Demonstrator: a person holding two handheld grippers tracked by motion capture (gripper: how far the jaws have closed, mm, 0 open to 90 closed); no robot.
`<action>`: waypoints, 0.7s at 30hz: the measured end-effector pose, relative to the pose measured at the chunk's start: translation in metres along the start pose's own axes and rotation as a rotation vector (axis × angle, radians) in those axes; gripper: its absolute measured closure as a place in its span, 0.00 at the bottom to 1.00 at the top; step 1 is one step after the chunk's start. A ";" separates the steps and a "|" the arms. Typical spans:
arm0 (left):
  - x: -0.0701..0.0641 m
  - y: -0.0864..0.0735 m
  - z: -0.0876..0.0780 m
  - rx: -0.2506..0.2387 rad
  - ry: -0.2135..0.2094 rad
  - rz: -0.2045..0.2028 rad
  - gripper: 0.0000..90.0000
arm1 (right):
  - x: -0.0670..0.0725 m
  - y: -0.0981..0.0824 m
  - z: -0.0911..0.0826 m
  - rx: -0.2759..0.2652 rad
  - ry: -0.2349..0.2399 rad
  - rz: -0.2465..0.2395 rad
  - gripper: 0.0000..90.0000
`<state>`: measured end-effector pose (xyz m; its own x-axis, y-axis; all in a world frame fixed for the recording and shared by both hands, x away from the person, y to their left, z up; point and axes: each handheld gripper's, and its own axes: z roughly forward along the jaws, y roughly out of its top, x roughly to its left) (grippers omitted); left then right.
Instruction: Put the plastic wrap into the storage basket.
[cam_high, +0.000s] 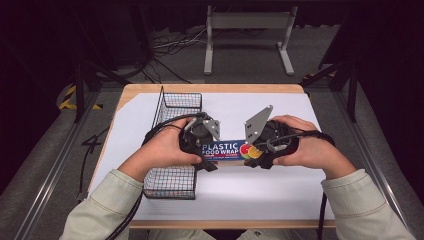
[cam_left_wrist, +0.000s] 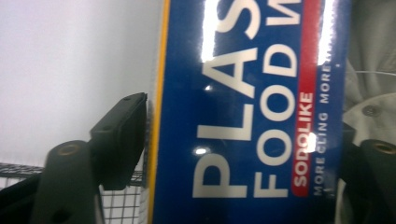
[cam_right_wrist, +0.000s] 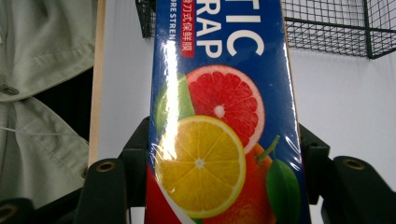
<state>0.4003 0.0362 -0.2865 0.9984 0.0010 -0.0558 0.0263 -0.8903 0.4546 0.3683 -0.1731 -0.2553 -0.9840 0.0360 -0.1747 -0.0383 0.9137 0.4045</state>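
A long blue box of plastic food wrap (cam_high: 226, 149) is held level above the white sheet, one gripper at each end. My left gripper (cam_high: 202, 151) grips the end printed "PLAS", beside the wire basket (cam_high: 170, 182). In the left gripper view the box (cam_left_wrist: 247, 93) fills the gap, with one black pad (cam_left_wrist: 122, 140) against its yellow edge and the other jaw tight at its far side. My right gripper (cam_high: 257, 152) is shut on the end with the citrus picture. In the right gripper view both pads (cam_right_wrist: 135, 172) press the sides of the box (cam_right_wrist: 219, 116).
The black wire basket (cam_right_wrist: 327, 28) stands on the left part of the white sheet (cam_high: 260, 195), its mesh (cam_left_wrist: 121, 205) just under the left gripper. The wooden table edge (cam_high: 225, 223) runs along the front. A grey metal stand (cam_high: 247, 22) and cables lie on the floor beyond.
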 end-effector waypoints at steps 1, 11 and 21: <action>0.000 0.000 0.000 0.002 -0.004 0.007 0.33 | 0.000 0.000 0.000 0.000 0.001 0.001 0.45; -0.004 0.004 0.000 0.005 0.011 0.026 0.41 | -0.004 -0.003 -0.001 -0.012 0.045 0.009 0.44; -0.007 0.006 0.003 0.004 0.021 0.049 0.44 | -0.008 -0.006 0.000 0.006 0.093 0.054 0.43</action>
<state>0.3936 0.0300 -0.2858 0.9993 -0.0333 -0.0150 -0.0229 -0.8912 0.4530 0.3761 -0.1793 -0.2565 -0.9965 0.0480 -0.0685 0.0161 0.9137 0.4060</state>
